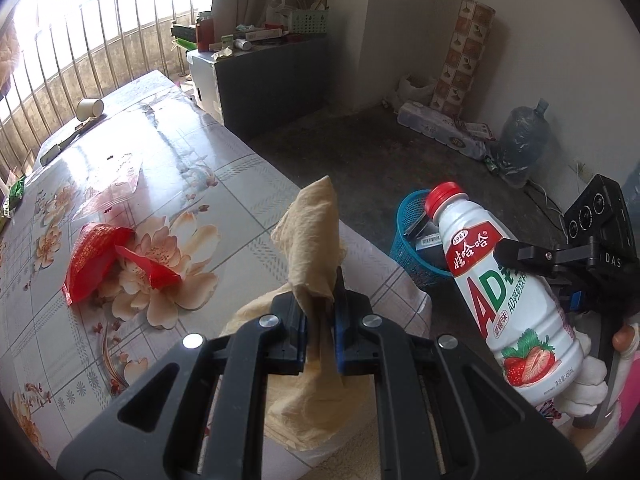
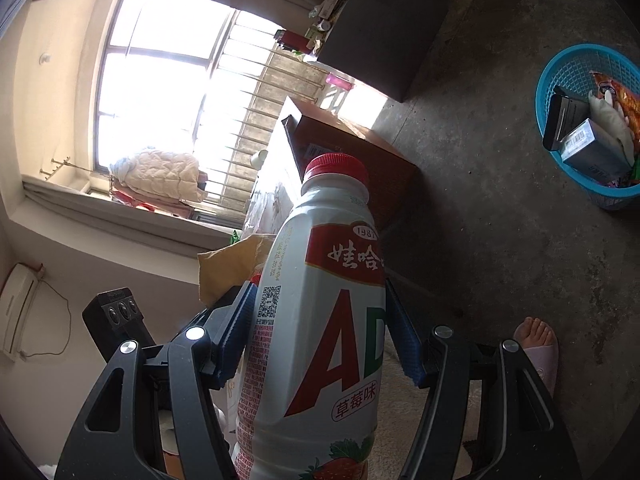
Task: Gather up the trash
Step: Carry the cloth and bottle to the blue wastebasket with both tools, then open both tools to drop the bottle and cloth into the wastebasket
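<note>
While clamped: bottle (image 2: 320, 312) | label "AD", "1987", "草莓味"

Floral table (image 1: 208, 152): red wrapper (image 1: 100, 258), cup (image 1: 90, 109).

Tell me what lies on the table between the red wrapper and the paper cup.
In the left wrist view, a clear plastic wrapper lies between the red wrapper and the tipped paper cup.

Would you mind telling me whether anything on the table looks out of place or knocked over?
Yes: a paper cup lies tipped on its side at the far end of the table, and a torn-open red wrapper sits loose on the flowered cloth. No spill is visible around either of them.
</note>
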`<state>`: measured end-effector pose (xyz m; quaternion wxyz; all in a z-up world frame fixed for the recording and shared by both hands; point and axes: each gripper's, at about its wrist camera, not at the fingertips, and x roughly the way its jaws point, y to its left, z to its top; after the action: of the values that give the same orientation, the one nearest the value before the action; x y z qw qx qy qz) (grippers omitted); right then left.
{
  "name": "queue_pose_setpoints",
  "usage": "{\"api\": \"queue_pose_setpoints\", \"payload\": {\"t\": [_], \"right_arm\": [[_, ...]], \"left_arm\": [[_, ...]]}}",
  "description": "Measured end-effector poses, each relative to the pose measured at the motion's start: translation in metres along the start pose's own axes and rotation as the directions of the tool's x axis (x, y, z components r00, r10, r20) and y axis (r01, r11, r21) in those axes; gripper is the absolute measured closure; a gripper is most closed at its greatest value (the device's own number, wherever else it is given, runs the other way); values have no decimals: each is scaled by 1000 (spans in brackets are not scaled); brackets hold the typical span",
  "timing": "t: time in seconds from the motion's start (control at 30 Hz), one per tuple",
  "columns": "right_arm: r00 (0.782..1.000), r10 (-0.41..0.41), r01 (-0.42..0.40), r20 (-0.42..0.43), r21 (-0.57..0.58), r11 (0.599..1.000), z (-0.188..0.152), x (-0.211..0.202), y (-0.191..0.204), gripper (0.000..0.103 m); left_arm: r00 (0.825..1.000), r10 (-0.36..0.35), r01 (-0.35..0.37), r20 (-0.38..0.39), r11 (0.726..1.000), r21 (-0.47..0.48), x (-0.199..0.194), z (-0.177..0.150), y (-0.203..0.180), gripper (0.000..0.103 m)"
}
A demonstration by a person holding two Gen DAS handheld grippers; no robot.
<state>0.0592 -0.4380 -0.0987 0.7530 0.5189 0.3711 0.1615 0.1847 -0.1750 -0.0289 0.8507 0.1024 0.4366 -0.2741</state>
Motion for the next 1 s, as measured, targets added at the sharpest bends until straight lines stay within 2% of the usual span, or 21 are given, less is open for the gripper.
{"api": "queue_pose_setpoints", "payload": {"t": [0.33, 0.5, 0.67, 0.8, 1.0], "right_arm": [[997, -25, 20, 75, 69, 997, 1, -40, -36, 41], [994, -60, 50, 96, 108, 993, 3, -57, -56, 41], [981, -120, 97, 151, 154, 983, 5, -78, -79, 41], [968, -168, 127, 186, 213, 969, 9, -95, -102, 41], [953, -230, 170, 199, 281, 945, 23, -104, -140, 41]], "left_arm": [[997, -60, 62, -43, 996, 64, 34, 21, -47, 94], [992, -100, 106, -72, 990, 89, 52, 28, -75, 94], [985, -136, 148, -104, 982, 120, 67, 35, -101, 94], [972, -186, 202, -143, 974, 107, 86, 45, -117, 94], [941, -262, 282, -215, 957, 68, 122, 53, -137, 94]]}}
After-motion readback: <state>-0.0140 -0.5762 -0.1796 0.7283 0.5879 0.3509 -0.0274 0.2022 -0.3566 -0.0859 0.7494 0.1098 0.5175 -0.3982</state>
